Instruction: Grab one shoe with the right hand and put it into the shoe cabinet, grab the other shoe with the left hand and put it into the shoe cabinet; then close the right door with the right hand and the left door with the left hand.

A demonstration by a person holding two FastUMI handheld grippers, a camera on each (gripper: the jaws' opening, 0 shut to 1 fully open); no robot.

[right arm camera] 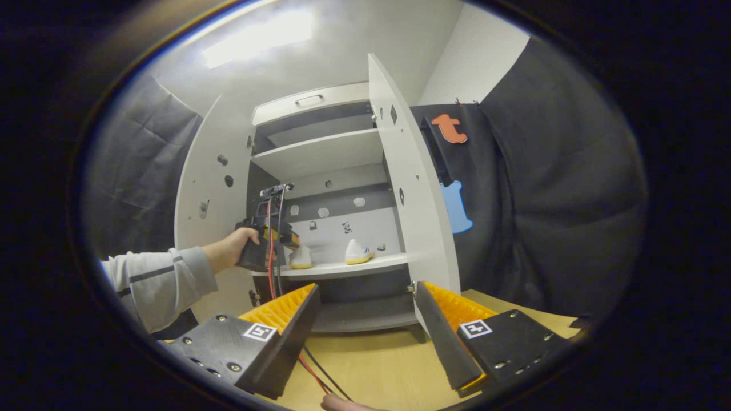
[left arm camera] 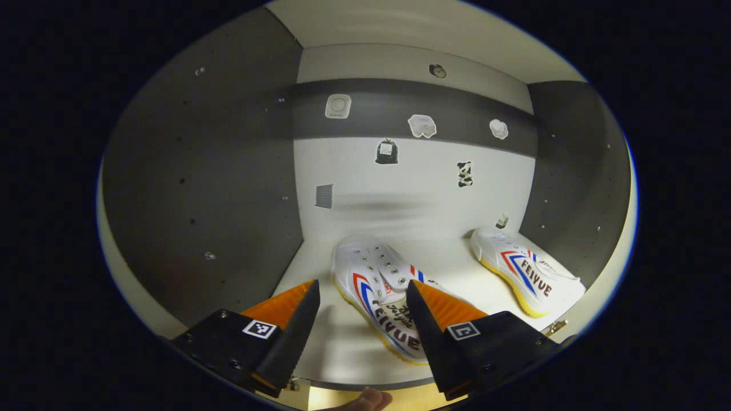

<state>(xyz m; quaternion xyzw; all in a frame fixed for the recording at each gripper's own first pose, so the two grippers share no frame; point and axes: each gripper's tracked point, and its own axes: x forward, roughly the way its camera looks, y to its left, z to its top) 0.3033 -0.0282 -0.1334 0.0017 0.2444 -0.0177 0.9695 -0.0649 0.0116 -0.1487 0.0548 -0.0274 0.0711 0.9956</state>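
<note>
Two white shoes with red and blue stripes and yellow soles lie on the cabinet shelf (left arm camera: 457, 268). In the left gripper view the nearer shoe (left arm camera: 374, 279) lies toe-away just beyond my open left gripper (left arm camera: 362, 288), whose right finger overlaps its heel side without pressing. The other shoe (left arm camera: 528, 274) rests by the right wall. In the right gripper view both shoes (right arm camera: 301, 258) (right arm camera: 357, 252) stand on the shelf (right arm camera: 365, 266), and a hand holds the left gripper (right arm camera: 265, 240) at the cabinet's mouth. My right gripper (right arm camera: 365, 294) hangs open and empty, well back from the cabinet.
Both cabinet doors stand open: the left door (right arm camera: 208, 194) behind the sleeved arm (right arm camera: 154, 279), the right door (right arm camera: 408, 188) edge-on ahead. A wooden surface (right arm camera: 377, 359) lies below my right gripper, crossed by red and black cables (right arm camera: 311, 365). Small stickers dot the cabinet's back wall (left arm camera: 411, 188).
</note>
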